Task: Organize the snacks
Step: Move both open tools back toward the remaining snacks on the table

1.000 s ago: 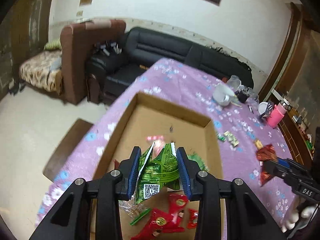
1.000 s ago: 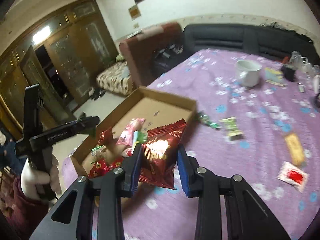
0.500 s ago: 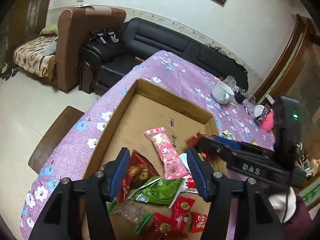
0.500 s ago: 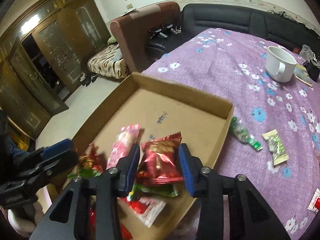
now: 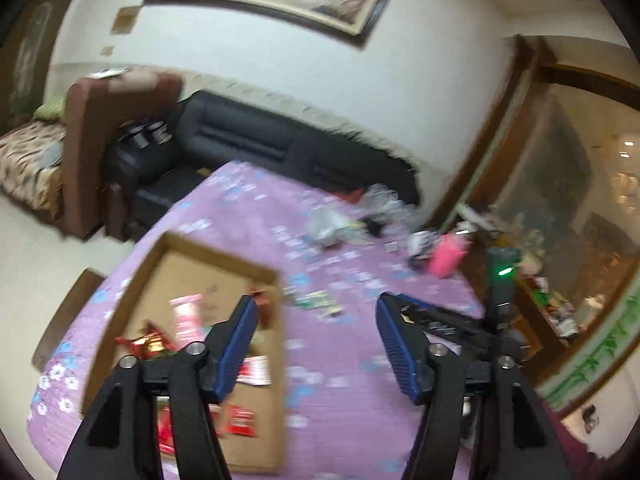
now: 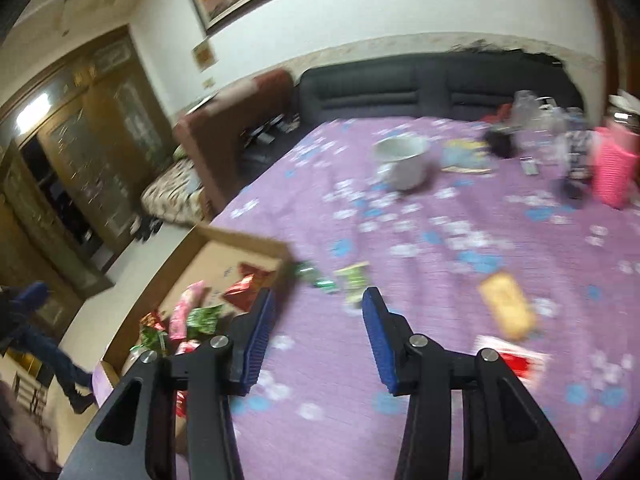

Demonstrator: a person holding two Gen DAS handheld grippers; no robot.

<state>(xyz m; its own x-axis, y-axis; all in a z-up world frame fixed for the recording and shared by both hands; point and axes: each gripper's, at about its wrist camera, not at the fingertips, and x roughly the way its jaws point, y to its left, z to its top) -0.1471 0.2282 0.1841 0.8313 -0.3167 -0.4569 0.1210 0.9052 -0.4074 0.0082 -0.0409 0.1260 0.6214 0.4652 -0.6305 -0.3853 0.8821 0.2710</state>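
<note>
A shallow cardboard box (image 5: 224, 256) lies on the purple flowered tablecloth (image 5: 340, 380) and holds several snack packets, among them a pink one (image 5: 186, 314) and a red one (image 6: 244, 290). My left gripper (image 5: 314, 322) is open and empty above the cloth just right of the box. My right gripper (image 6: 318, 306) is open and empty above the cloth right of the box (image 6: 240, 240). Loose snacks lie on the cloth: green packets (image 6: 354, 276), a yellow bar (image 6: 506, 310) and a red-and-white packet (image 6: 516, 360). The right gripper also shows in the left wrist view (image 5: 440, 320).
A white mug (image 6: 404, 160), a pink bottle (image 6: 614, 168) and small clutter stand at the table's far side. A black sofa (image 5: 256, 140) and a brown armchair (image 5: 96, 128) stand beyond the table. A wooden stool (image 5: 64, 320) stands left of the table.
The left gripper let the green packet fall into the box, opened wide and swung right over the cloth. The right gripper released the red packet into the box and swung right too.
</note>
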